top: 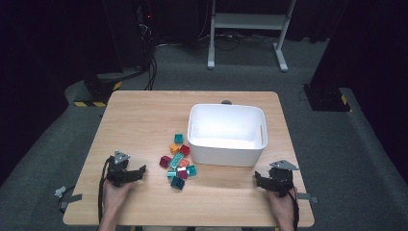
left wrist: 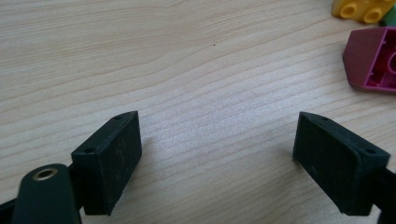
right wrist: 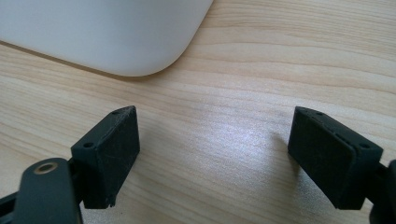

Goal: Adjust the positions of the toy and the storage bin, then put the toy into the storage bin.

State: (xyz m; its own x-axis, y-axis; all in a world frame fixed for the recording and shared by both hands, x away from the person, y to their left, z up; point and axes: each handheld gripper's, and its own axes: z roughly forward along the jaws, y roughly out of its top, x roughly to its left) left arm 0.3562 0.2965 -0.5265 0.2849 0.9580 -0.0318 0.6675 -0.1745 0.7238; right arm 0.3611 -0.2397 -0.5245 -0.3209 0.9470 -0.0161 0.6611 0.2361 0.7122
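A heap of several small toy bricks [top: 177, 161] in teal, red, orange and magenta lies mid-table, just left of a white plastic tub [top: 226, 133]. My left gripper [top: 139, 171] rests low on the table to the left of the heap, open, with bare wood between its jaws [left wrist: 217, 140]. A magenta brick [left wrist: 371, 60] and a yellow brick [left wrist: 362, 8] lie ahead of it to the right. My right gripper [top: 258, 179] rests near the tub's front right corner [right wrist: 100, 35], open, with nothing between its jaws [right wrist: 215, 135].
The wooden table [top: 144, 115] stands on a grey carpet. A white frame stand [top: 248, 21] and dark equipment stand beyond the far edge. Tape tabs stick out at the table's front corners.
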